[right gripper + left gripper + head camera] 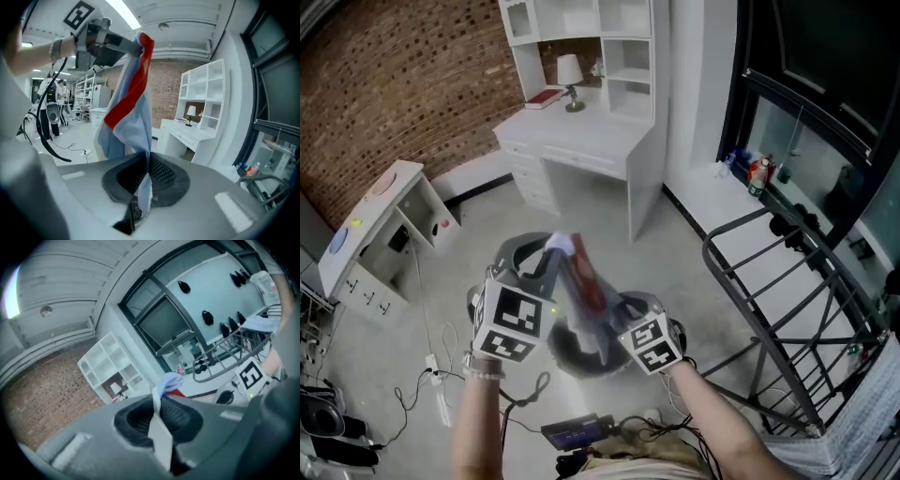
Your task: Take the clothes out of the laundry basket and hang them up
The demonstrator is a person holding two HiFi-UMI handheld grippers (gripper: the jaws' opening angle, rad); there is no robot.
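Garment (579, 281): light blue with a red band; held up above the laundry basket and strung between both claws; upper end toward 11 o'clock of the head view's centre, lower end toward 5 o'clock.
Left claw (160, 427): pressed together, pinching a pale edge of the garment; a fold of cloth bunched just past the tips; the higher of the two, showing at 11 o'clock in the right gripper view.
Right claw (140, 192): pressed together, pinching the lower blue edge; cloth running up from between the pads toward the left claw.
Laundry basket (567, 354): dark and round, standing on the floor (487, 216) directly under the garment, at the centre of the head view; contents not discernible.
Drying rack (787, 309): black metal frame at 3 to 4 o'clock, near the basket, apart from it.
White desk (581, 141): at 12 o'clock, with open shelving on top; surface carrying a small lamp (570, 75).
Low white shelf (384, 234): at 9 o'clock, beside the brick wall (394, 84).
Cables (441, 375): loose on the floor at 7 o'clock.
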